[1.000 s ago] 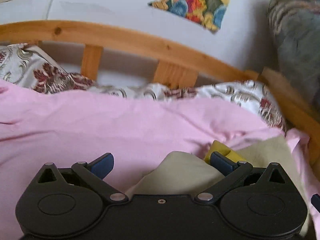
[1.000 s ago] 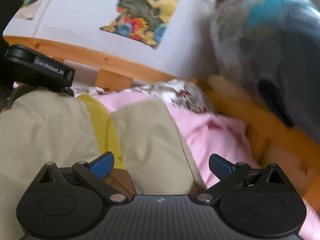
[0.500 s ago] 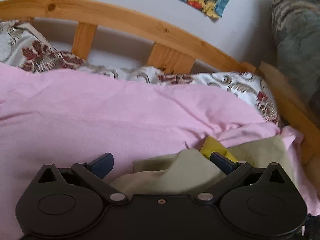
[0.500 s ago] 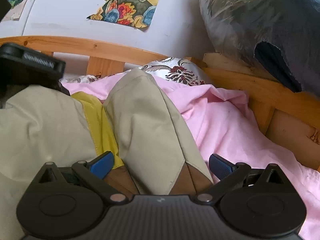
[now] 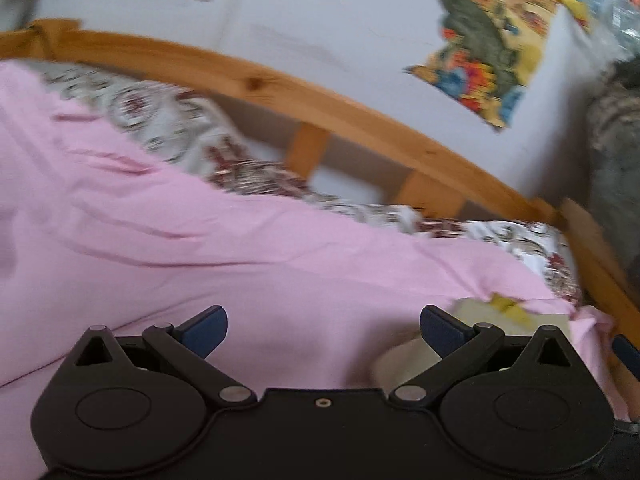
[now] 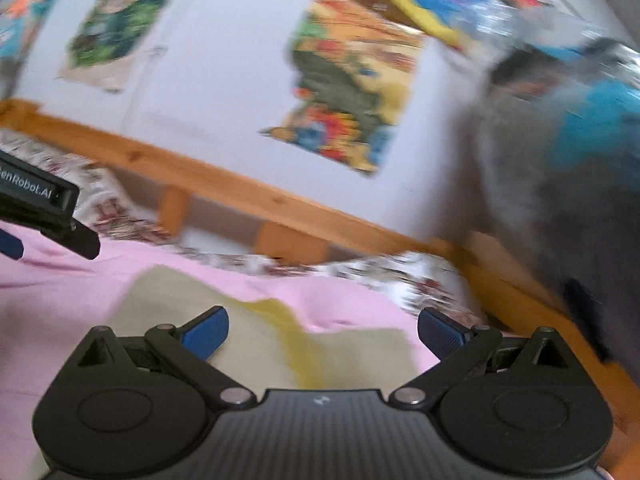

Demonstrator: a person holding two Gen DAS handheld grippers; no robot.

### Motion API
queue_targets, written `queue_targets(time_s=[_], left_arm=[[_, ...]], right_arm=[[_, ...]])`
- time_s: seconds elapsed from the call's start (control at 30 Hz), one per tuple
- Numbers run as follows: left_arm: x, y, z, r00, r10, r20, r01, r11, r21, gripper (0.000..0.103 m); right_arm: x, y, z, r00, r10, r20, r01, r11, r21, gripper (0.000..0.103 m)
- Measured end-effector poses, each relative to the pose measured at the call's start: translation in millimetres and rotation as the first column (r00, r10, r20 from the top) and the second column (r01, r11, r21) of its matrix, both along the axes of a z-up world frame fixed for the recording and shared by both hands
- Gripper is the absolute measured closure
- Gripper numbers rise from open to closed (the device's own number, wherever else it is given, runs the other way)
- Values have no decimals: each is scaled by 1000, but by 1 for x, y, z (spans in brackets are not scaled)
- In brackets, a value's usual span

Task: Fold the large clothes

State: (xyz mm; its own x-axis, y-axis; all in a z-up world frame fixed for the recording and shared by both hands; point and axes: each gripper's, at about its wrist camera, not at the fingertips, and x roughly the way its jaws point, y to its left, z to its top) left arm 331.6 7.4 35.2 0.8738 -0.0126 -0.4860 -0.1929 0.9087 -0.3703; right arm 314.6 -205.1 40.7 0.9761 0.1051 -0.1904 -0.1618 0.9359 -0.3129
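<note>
On the pink sheet (image 6: 60, 312) near the bed's far right corner, the beige garment (image 6: 256, 344) with its yellow stripe (image 6: 296, 340) is lying flat, and I am holding my right gripper (image 6: 322, 330) just above it with the jaws spread wide and nothing between them. My left gripper (image 5: 323, 326) is hanging over bare pink sheet to the left of the garment, its blue pads (image 5: 206, 328) also wide apart and empty; only a beige fold (image 5: 404, 356) with a bit of yellow is showing beside its right finger. In the right wrist view the left tool's black body (image 6: 36, 204) is showing at the left edge. A floral cover (image 5: 192, 132) is lying along the wooden headboard rail (image 5: 360, 120), and torn colourful posters (image 6: 348, 84) are hanging on the white wall (image 5: 300, 20) behind. Both views are blurred.
</note>
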Motion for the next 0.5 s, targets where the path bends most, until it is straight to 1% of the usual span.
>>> queue_targets(time_s=[0.07,0.1,0.2,0.3,0.37,0.4,0.5], left_arm=[[-6,12,-6,1000,20,-18,-21,1000,-14,1],[-8,18,-9,999,26,-28,-27,999,-19,1],[-10,29,-18,998,30,-57,-31,999,-23,1],[-11,34,-26,997,11,-81,-13,1000,-23,1],[-11,34,-29,996,-7,-85,6,1000,-18,1],[-10,32,-30,996,-15,-84,14,1000,-12,1],[-14,28,-31,996,-31,-86,31,999,-9,1]], right_arm=[[6,14,-14,1000,-9,2,9,998,-70,0],[8,17,-24,1000,-26,14,27,996,-84,0],[12,16,-47,997,-70,10,71,996,-46,0],[7,23,-58,995,-94,44,97,993,-71,0],[4,28,-68,991,-106,80,113,990,-87,0],[5,28,-73,990,-110,84,117,989,-86,0],[13,27,-78,993,-107,49,111,991,-76,0]])
